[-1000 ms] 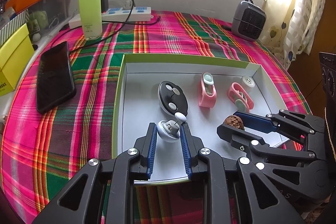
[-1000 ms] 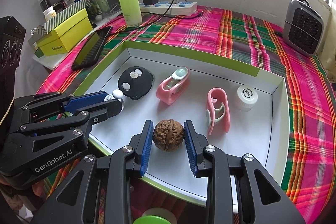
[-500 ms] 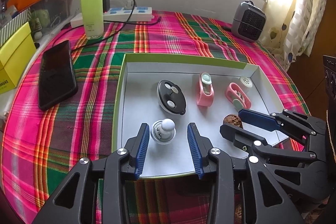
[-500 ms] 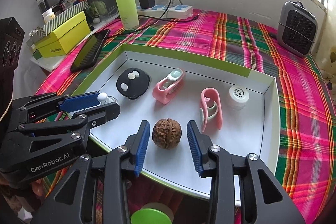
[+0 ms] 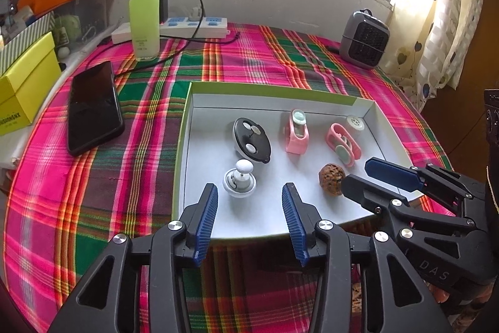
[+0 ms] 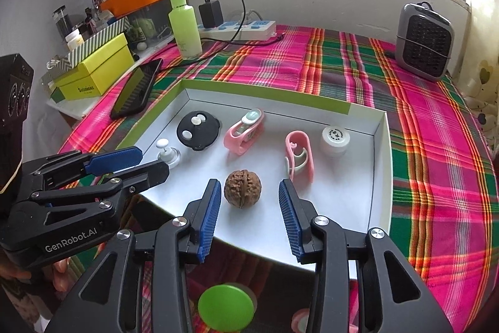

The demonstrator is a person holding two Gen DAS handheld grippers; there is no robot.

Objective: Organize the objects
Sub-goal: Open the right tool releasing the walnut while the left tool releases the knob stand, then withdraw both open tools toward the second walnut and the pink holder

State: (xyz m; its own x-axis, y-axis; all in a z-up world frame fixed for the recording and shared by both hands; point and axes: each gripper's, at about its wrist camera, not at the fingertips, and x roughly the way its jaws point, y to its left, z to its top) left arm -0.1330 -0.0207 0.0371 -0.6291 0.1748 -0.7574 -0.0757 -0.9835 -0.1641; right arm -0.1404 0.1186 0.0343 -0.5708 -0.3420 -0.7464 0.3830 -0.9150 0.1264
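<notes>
A white tray with a green rim (image 5: 184,145) lies on the plaid cloth. In it are a black disc with white buttons (image 5: 252,141), two pink clips (image 5: 297,134) (image 5: 343,144), a small white jar (image 5: 355,123), a white knobbed piece (image 5: 239,181) and a walnut (image 6: 242,188). My left gripper (image 5: 249,188) hangs over the tray's near edge. Its jaws are opening, and the knobbed piece stands free just ahead of them. My right gripper (image 6: 248,183) is open, with the walnut resting untouched at its fingertips.
A black phone (image 5: 93,106) lies left of the tray, and a yellow box (image 5: 25,83) is further left. A green bottle (image 5: 144,17) and a power strip (image 5: 193,27) stand at the back, with a small grey heater (image 5: 363,39) back right. A green lid (image 6: 226,308) shows below the right gripper.
Both grippers have opened. The left let go of the white knobbed piece and the right let go of the walnut. Both have drawn back a little toward the tray's near edge.
</notes>
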